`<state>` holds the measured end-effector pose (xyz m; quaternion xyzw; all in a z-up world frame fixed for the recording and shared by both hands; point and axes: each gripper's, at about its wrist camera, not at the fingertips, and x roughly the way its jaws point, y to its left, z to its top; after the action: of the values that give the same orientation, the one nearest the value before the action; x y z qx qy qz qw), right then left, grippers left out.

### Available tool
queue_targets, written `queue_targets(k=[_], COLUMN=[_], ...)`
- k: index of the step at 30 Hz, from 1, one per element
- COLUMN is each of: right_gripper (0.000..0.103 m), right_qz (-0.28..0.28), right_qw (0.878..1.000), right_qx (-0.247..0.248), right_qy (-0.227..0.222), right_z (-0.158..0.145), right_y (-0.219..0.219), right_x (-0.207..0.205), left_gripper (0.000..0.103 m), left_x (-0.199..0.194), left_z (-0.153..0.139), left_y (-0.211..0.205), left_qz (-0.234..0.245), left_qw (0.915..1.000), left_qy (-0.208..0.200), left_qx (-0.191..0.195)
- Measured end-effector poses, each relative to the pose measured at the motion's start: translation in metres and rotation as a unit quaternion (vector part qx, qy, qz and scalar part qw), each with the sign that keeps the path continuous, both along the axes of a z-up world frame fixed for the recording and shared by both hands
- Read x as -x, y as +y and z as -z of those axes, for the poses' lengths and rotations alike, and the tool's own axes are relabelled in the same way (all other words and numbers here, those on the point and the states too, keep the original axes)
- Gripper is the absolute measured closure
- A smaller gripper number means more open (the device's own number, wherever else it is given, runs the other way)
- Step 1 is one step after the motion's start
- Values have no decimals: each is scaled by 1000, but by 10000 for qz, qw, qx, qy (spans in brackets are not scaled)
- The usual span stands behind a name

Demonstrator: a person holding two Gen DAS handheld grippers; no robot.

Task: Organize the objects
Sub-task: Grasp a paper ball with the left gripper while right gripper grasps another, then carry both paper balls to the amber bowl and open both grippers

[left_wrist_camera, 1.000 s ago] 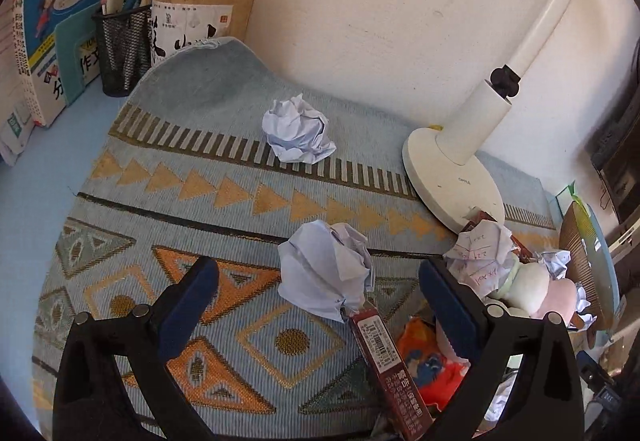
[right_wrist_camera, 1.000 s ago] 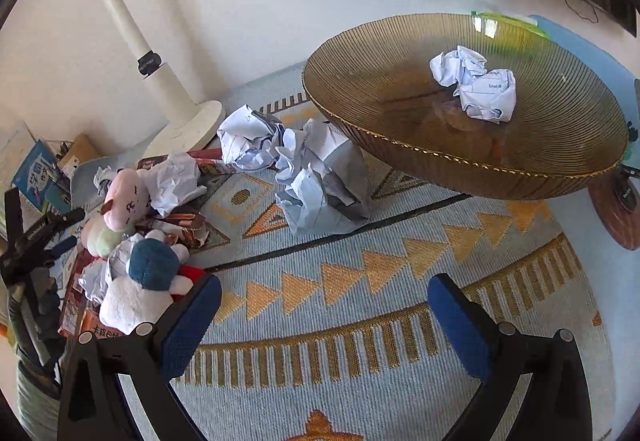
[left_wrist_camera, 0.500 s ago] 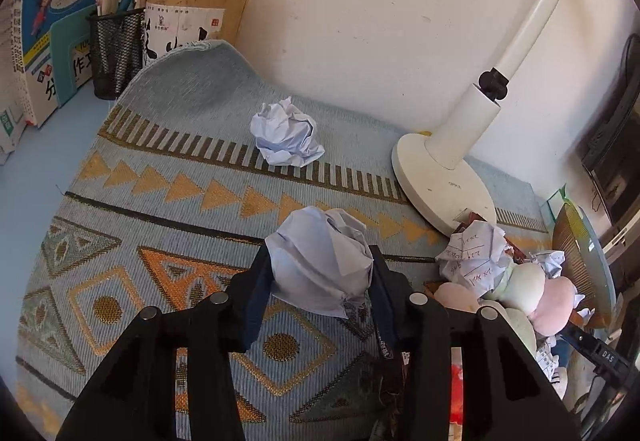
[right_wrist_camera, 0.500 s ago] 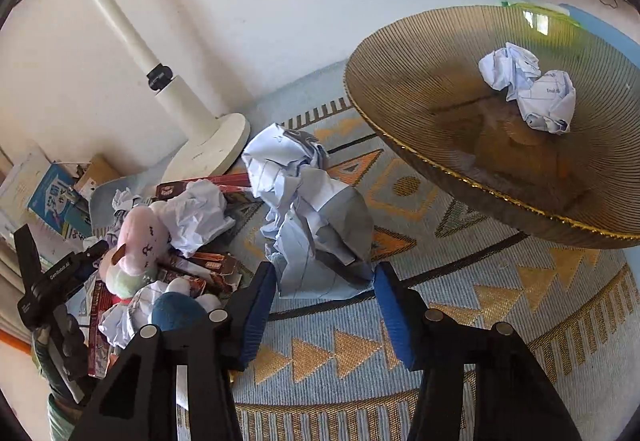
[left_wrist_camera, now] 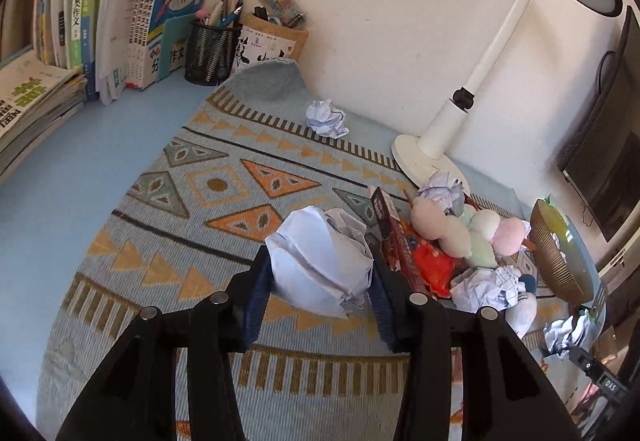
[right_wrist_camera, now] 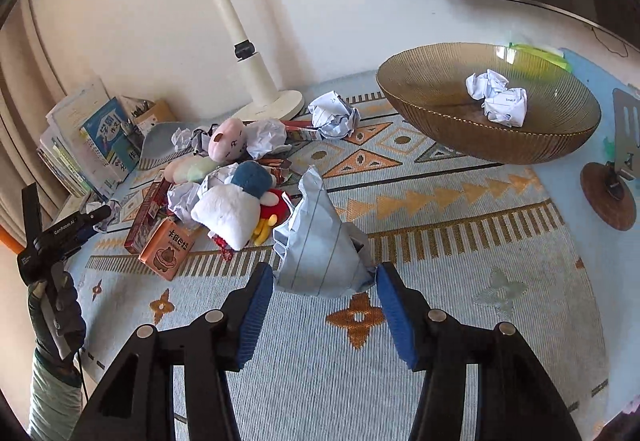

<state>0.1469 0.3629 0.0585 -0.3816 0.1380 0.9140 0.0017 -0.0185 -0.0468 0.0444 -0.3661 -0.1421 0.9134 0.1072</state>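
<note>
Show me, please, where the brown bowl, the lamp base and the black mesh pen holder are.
brown bowl [right_wrist_camera: 532, 149], right wrist view, on its ribbed outer wall.
lamp base [left_wrist_camera: 416, 161], left wrist view, on its flat white top.
black mesh pen holder [left_wrist_camera: 208, 55], left wrist view, on its mesh side.

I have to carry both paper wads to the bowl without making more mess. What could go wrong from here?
1. The right gripper pinches only the lower edge of its lined paper wad; its jaws have just been opening, so it may slip out.
2. The left gripper holds its paper ball close to the heap of snack boxes and plush toys; a swing toward the bowl could scatter them.
</note>
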Motion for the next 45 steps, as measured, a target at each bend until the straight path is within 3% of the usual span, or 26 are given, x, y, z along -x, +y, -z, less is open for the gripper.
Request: queue_targets(k=[2,3,6,8,16,25,26,30,34,38,42,45], right_gripper=[20,15,11,7,6,6,11,48,50,50,50,50], right_qz=[13,18,28,16,-152,86,113,175,253,386,618,914], right_qw=[10000,10000,9999,9997,9983,9994,9996,9994,9996,9986,9945,9890], right_qx=[-83,-47,143,235,381,219,144,-277,68,61,36,-31], right_qy=[-50,-32,66,-8,-408,-243,-215,-94,79,352,842,1161], right_z=[2,2,1,4,37,38,38,38,36,16,-27,-59], right_y=[0,2,6,7,-2,-12,-13,-19,-6,11,45,76], right_x=[-7,-10,-16,-15,-23,-14,-12,-18,-26,-37,-47,-44], left_gripper=[61,61,61,61,61,61,61,61,61,61,61,60], left_x=[-12,-14,-19,-16,-22,-21,-21,-20,-21,-19,-31,-36], left_z=[8,9,5,8,7,7,7,8,7,2,-43,-86], left_y=[-3,-3,0,4,8,12,11,11,13,25,64,123], left_qz=[-35,-67,-16,74,141,109,102,78,101,241,747,1466], left_qw=[10000,10000,9997,9997,9991,9981,9981,9982,9979,9964,9940,9843], left_qy=[14,15,199,92,207,233,228,205,178,60,493,804], left_qx=[-15,25,139,216,335,563,561,566,621,806,636,570])
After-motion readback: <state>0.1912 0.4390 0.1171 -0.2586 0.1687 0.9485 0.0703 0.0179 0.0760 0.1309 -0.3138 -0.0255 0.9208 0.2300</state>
